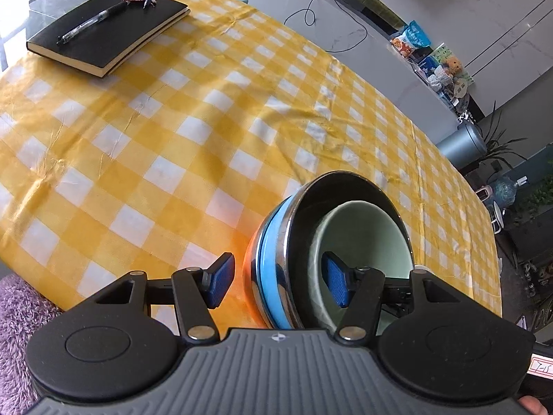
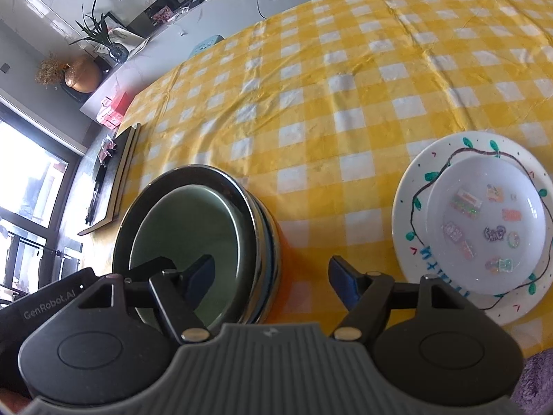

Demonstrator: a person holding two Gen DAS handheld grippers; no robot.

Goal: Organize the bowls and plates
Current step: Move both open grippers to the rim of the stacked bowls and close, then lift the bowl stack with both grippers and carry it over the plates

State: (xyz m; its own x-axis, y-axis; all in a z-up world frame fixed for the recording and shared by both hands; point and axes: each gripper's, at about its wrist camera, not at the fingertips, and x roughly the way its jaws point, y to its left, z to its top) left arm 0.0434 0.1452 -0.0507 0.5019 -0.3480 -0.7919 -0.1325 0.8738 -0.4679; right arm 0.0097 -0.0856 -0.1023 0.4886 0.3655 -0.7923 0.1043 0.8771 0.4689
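A steel bowl with a blue band (image 1: 273,259) stands near the table's front edge, with a pale green bowl (image 1: 366,235) nested inside it. My left gripper (image 1: 276,282) is open, its jaws straddling the bowl's left wall, one pad outside and one inside. My right gripper (image 2: 269,276) is open and straddles the right wall of the same stack (image 2: 193,235). To the right, a small white plate with stickers (image 2: 490,228) lies on a larger white plate with drawn vines (image 2: 411,207).
A yellow and white checked cloth (image 1: 207,131) covers the table. A black notebook (image 1: 107,31) with a pen (image 1: 93,22) lies at the far left corner. A purple fuzzy seat (image 1: 17,311) sits below the front edge.
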